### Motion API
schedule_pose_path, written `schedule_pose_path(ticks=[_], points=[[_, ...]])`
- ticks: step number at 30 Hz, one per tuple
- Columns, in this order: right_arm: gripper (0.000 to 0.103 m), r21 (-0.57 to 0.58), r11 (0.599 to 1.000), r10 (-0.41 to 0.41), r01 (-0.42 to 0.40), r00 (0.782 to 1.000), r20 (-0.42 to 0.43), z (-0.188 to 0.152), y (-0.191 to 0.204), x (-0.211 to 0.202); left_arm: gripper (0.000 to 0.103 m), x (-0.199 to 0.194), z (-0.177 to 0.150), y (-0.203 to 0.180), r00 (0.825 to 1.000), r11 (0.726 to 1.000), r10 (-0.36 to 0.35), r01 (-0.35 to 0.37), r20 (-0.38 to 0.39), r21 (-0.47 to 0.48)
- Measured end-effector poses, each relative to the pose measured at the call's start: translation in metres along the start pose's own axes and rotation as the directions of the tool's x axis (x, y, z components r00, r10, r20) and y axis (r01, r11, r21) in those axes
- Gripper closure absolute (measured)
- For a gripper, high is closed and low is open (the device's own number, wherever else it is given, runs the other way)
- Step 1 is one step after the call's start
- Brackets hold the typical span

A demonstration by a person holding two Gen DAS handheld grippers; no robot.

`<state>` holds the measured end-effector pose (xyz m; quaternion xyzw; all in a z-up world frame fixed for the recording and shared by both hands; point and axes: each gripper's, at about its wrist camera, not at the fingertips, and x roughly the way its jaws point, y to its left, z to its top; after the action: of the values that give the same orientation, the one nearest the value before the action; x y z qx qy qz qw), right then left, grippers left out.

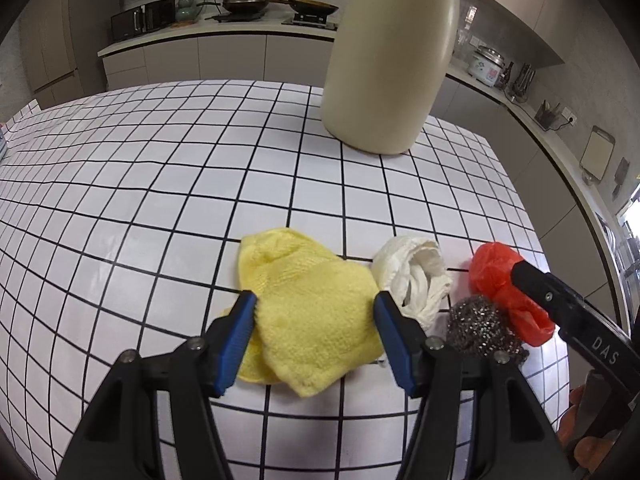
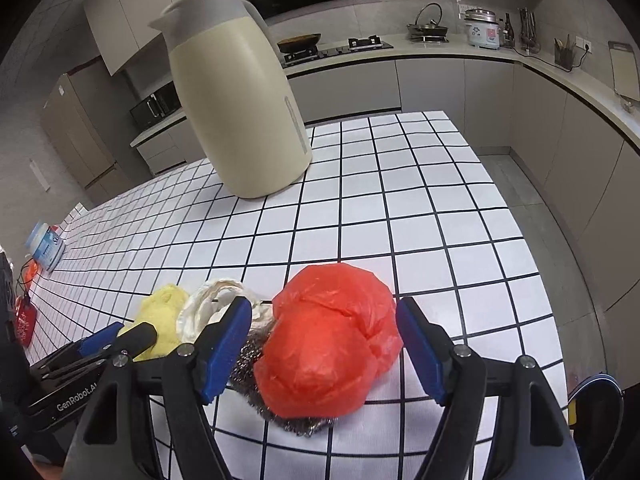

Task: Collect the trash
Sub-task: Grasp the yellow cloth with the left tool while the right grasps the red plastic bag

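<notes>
On the white grid-tiled counter (image 2: 420, 216) of a kitchen, a row of litter lies near the edge, with a cream thermos jug (image 2: 236, 100) far back at 12 o'clock. The right tool (image 2: 324, 344) is spread wide, its jaws flanking the crumpled red plastic bag (image 2: 332, 340), which partly covers a steel scourer (image 2: 248, 360) at its 9 o'clock. The left tool (image 1: 314, 332), equally released, brackets the yellow cloth (image 1: 312, 320); the white wad (image 1: 412, 276) lies between, so each hand is nearest its own piece.

White letters "DAS" stand on the black body of the right gripper (image 1: 516, 276), at about four o'clock in the left wrist view. "GenRobot.AI" is printed on the left gripper (image 2: 116, 334), near eight o'clock in the right wrist view.
</notes>
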<state>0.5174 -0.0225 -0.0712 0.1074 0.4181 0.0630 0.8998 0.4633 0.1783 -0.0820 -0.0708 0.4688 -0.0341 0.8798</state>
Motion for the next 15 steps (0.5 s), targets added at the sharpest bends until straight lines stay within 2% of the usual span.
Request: schedule_pose_path(ticks=[6,11,12,15], points=[[0.026,0.024,1.0,0.0,0.001,0.999,-0.055,-0.005,-0.007,0.022,0.03,0.012,-0.002,0.004,1.0,1.0,-0.014,0.014,-0.017,-0.003],[0.027,0.059,0.998,0.034,-0.03,0.998,-0.052,-0.009,-0.014,0.023,0.031,0.014,-0.005,0.008,0.999,0.999,-0.048,0.048,-0.016,-0.012],[0.027,0.057,0.998,0.04,-0.037,0.998,-0.05,-0.009,-0.013,0.023,0.034,0.015,-0.006,0.009,0.998,0.998,-0.059,0.059,-0.016,-0.021],[0.045,0.049,0.997,0.055,-0.053,0.997,-0.046,-0.01,-0.012,0.021,0.045,0.013,-0.007,0.011,0.997,0.996,-0.081,0.08,-0.009,-0.025]])
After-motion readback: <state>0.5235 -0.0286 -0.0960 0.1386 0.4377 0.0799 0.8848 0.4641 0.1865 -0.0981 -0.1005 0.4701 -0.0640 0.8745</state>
